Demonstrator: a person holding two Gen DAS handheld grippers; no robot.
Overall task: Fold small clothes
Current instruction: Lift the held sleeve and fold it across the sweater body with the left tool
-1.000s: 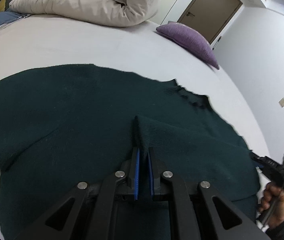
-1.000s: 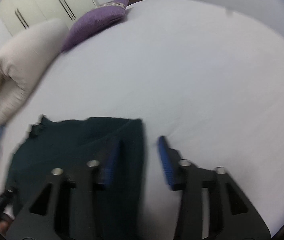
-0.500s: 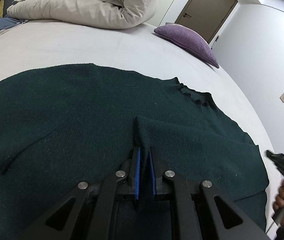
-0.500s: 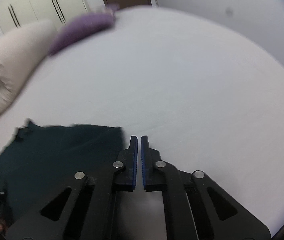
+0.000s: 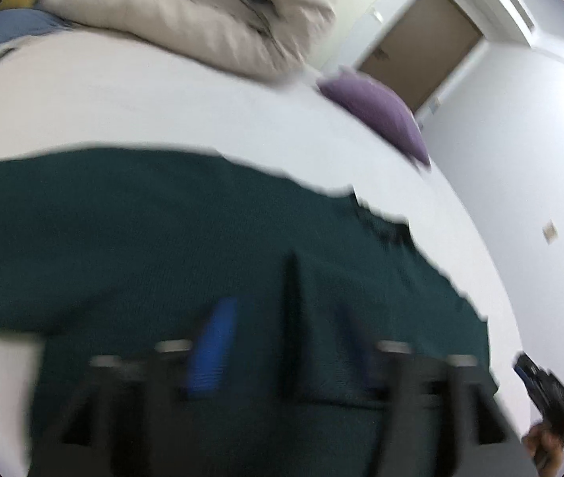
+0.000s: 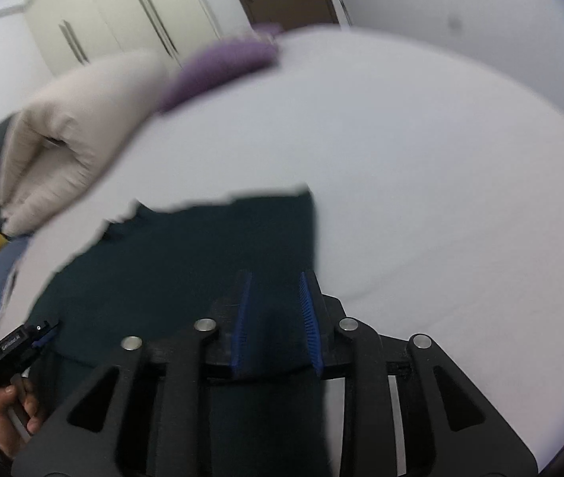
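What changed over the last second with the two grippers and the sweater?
The left gripper, shut on a pinched ridge of the sweater before, has opened and let it go. The right gripper, shut over bare bed half a second ago, has opened and now straddles the sweater's edge. The sweater, duvet and purple pillow stayed put.

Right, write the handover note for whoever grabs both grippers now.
Left gripper: fingers open, astride a raised ridge of the sweater; view blurred.
Right gripper: fingers part open around the sweater's right edge, not clamped.
Sweater lies dark green on the white bed, partly folded in on the right gripper's side; purple pillow and beige duvet sit beyond it.
Left: close on the cloth, finish the folds.
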